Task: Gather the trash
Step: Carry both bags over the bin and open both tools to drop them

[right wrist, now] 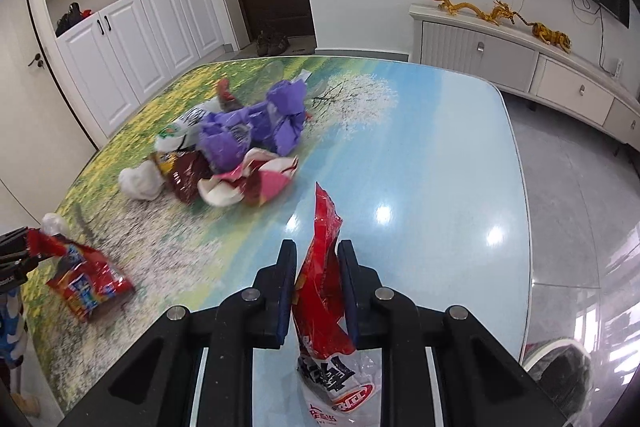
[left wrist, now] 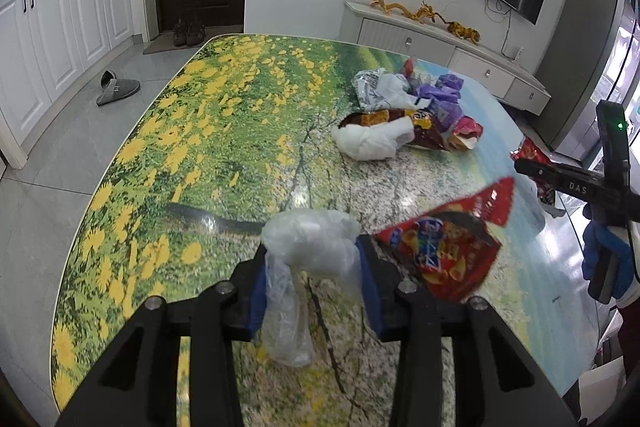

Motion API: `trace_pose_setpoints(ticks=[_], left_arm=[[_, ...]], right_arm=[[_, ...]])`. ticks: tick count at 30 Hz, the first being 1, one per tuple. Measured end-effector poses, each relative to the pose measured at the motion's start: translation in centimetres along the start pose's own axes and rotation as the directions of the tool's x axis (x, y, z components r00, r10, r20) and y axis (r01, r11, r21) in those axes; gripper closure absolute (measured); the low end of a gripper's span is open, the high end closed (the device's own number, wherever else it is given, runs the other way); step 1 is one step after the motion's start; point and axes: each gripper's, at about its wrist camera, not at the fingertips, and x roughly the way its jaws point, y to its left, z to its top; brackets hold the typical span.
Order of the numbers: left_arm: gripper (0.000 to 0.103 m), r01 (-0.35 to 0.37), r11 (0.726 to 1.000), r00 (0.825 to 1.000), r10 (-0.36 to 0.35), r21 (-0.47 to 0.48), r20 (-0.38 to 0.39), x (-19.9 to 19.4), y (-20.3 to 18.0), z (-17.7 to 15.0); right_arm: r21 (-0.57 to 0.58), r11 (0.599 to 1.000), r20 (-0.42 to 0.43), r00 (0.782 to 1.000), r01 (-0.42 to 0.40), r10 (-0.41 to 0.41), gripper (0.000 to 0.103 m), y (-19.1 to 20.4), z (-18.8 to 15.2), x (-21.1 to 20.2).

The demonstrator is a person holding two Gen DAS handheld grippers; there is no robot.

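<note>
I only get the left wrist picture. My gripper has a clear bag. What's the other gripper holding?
Observer: The right gripper is shut on a red wrapper.
Operator: Is all of it red?
Observer: No, its lower end is white and clear with printing.
Operator: What's behind the trash pile?
Observer: Beyond the purple bag, the table shows blue sky and a white blossoming tree.

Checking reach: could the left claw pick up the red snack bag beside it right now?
Probably not: the left claw is already shut on a clear plastic bag, though the red snack bag lies unobstructed alongside.
</note>
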Motion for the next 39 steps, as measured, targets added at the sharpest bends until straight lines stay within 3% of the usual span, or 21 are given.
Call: trace_pose_setpoints(ticks=[11, 16, 20, 25, 29, 32, 36, 39], left_arm=[[0.065, 0.063, 0.997, 0.998, -0.062, 0.047, -0.033, -4.4, -3.6, -4.2], [0.065, 0.134, 0.984, 0.991, -0.132, 0.121, -0.028, -5.6, -7.4, -4.2], [0.065, 0.211, 0.958, 0.977, -0.209, 0.195, -0.032, -5.4, -11.6, -2.7], [0.065, 0.310, 0.903, 0.950, -0.305, 0.297, -0.065, -3.7, -18.3, -0.3], [0.065, 0.392, 0.836, 0.919, -0.375, 0.384, -0.122, -1.1, -25.6, 1.7], [0.065, 0.432, 0.788, 0.901, -0.402, 0.440, -0.164, 1.3, -31.3, 2.7], [0.064, 0.510, 0.728, 0.860, -0.447, 0.458, -0.246, 5.1, -38.9, 3.4], [0.064, 0.549, 0.699, 0.836, -0.462, 0.458, -0.297, 7.7, -43.6, 3.3]], right_arm=[[0.052, 0.998, 0.028, 0.999, -0.041, 0.040, 0.083, 0.9, -3.8, -4.4], [0.098, 0.995, 0.064, 0.998, -0.034, 0.027, 0.083, -0.2, -5.1, -6.9], [0.157, 0.988, 0.109, 0.994, -0.004, -0.014, 0.083, -3.0, -6.1, -9.7], [0.273, 0.960, 0.147, 0.983, 0.066, -0.110, 0.083, -8.5, -8.2, -13.2], [0.397, 0.911, 0.149, 0.971, 0.116, -0.188, 0.083, -14.2, -10.9, -15.1], [0.489, 0.860, 0.130, 0.962, 0.148, -0.239, 0.083, -18.6, -13.4, -15.8], [0.595, 0.786, 0.092, 0.957, 0.169, -0.275, 0.083, -23.7, -16.7, -15.9], [0.671, 0.724, 0.072, 0.959, 0.157, -0.275, 0.081, -27.1, -19.0, -15.3]])
